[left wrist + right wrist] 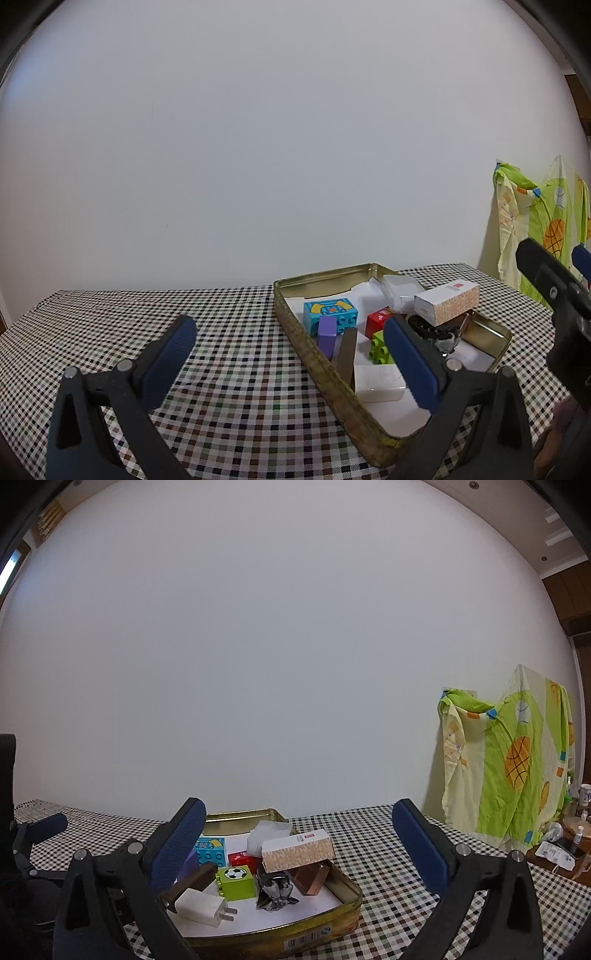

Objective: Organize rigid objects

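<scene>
Both the left gripper [288,345] and right gripper [299,829] hang wide open and empty over the gold tin [347,904], whose long axis runs near-to-far on the checkered desk [229,350].

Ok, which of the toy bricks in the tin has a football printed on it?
The lime-green brick, between the white plug charger and the red brick. The blue brick carries a yellow picture instead.

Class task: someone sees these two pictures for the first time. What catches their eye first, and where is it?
The gold tin on the checked tablecloth, crammed with toys: a blue brick at the back, a green football brick in the middle, a white charger in front. Both open grippers frame it, and bright basketball-print cloth hangs at right.
</scene>
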